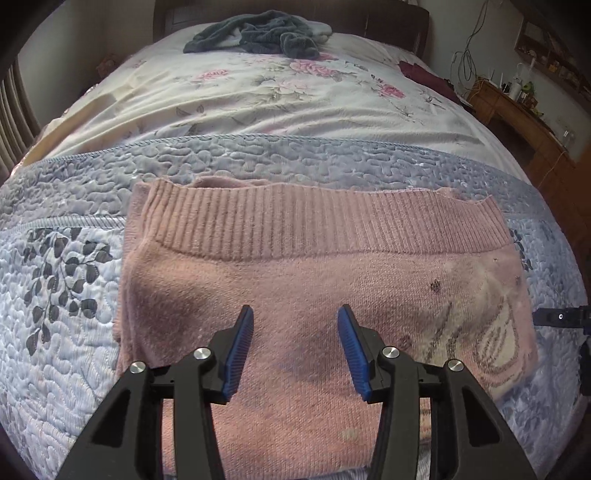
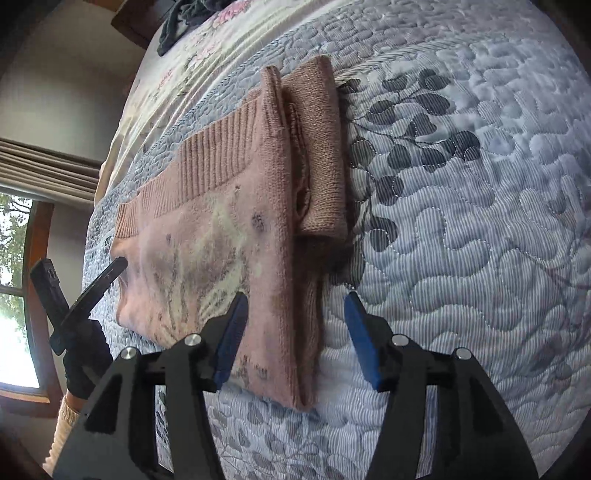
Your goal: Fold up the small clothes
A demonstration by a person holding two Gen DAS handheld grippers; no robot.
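Note:
A pink knitted sweater (image 1: 295, 273) with a ribbed hem and a pale flower print lies folded flat on the blue quilted bedspread (image 1: 55, 295). My left gripper (image 1: 295, 347) hovers just above its near half, open, with nothing between the blue pads. In the right wrist view the same sweater (image 2: 229, 206) shows a folded sleeve layer along its right side. My right gripper (image 2: 295, 332) is open over the sweater's right edge, one pad above the knit, the other above the quilt. The left gripper (image 2: 85, 295) appears at the sweater's far left side, held by a gloved hand (image 2: 85, 365).
Beyond the quilt lies a floral sheet (image 1: 258, 99) with a heap of dark grey clothes (image 1: 258, 33) near the headboard. A maroon cloth (image 1: 424, 74) lies at the bed's right edge beside a wooden dresser (image 1: 517, 118). A window (image 2: 14, 295) is on the left.

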